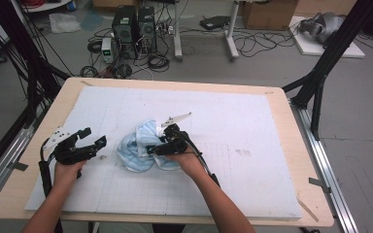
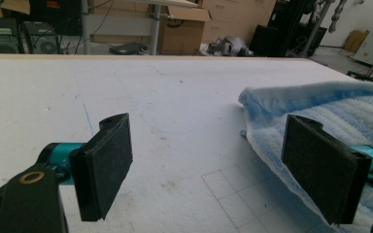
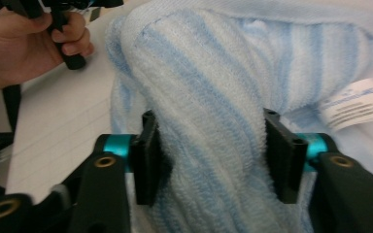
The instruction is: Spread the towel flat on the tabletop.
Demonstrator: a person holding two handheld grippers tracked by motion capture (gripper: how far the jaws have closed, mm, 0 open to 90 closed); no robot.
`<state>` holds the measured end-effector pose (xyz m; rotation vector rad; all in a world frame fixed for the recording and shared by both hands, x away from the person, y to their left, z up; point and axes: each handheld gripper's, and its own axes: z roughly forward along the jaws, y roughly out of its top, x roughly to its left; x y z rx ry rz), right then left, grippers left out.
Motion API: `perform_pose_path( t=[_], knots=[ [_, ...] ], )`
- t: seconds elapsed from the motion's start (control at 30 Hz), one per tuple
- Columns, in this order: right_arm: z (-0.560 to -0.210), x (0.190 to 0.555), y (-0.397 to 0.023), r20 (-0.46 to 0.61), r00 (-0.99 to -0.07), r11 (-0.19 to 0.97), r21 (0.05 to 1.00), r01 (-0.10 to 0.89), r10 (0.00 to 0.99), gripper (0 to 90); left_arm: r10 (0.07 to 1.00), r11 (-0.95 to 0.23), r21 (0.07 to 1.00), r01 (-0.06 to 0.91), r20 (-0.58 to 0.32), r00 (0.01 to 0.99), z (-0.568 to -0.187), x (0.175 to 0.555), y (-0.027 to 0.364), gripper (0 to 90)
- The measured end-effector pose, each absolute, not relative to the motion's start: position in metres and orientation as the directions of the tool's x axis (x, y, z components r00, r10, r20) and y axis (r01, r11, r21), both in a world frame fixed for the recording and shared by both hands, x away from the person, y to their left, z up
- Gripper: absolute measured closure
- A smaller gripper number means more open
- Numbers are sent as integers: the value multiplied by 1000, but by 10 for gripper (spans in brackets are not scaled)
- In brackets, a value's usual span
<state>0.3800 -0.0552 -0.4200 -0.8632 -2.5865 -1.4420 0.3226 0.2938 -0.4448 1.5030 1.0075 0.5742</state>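
A light blue and white striped towel (image 1: pixel 136 150) lies crumpled on the white sheet (image 1: pixel 243 116) near the table's front middle. My right gripper (image 1: pixel 151 148) reaches into it from the right. In the right gripper view its jaws (image 3: pixel 210 116) straddle a raised fold of the towel (image 3: pixel 213 97); the fabric brushes the pads without being squeezed. My left gripper (image 1: pixel 94 137) rests just left of the towel, open. In the left gripper view (image 2: pixel 206 126) bare sheet lies between its pads, and the towel's edge (image 2: pixel 320 107) lies behind the right pad.
A white label (image 3: pixel 352 104) is sewn to the towel. The person's left hand (image 3: pixel 19 48) holds the other gripper beyond the towel. The sheet covers a wooden table (image 1: pixel 291 126); computers, cables and boxes sit on the floor behind it.
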Motion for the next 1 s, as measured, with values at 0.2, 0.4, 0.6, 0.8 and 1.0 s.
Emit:
perform_pose_path(
  t=[0.2, 0.4, 0.6, 0.8, 1.0],
  knots=[
    [-401, 373, -68, 230, -842, 385, 809, 444, 488, 257, 838, 50, 961, 271, -188, 512, -445, 323, 293, 191],
    [-372, 353, -74, 119, -869, 378, 866, 328, 481, 255, 837, 51, 961, 272, -190, 513, -445, 323, 292, 191],
    [-377, 328, -47, 32, -937, 498, 841, 214, 349, 263, 837, 50, 961, 272, -189, 513, -445, 323, 291, 192],
    [-399, 321, -20, -107, -946, 639, 759, 122, 307, 351, 836, 54, 961, 272, -192, 513, -445, 323, 292, 192],
    [-400, 332, -31, -107, -930, 633, 759, 153, 352, 817, 837, 58, 960, 274, -197, 511, -445, 322, 292, 192]
  ],
)
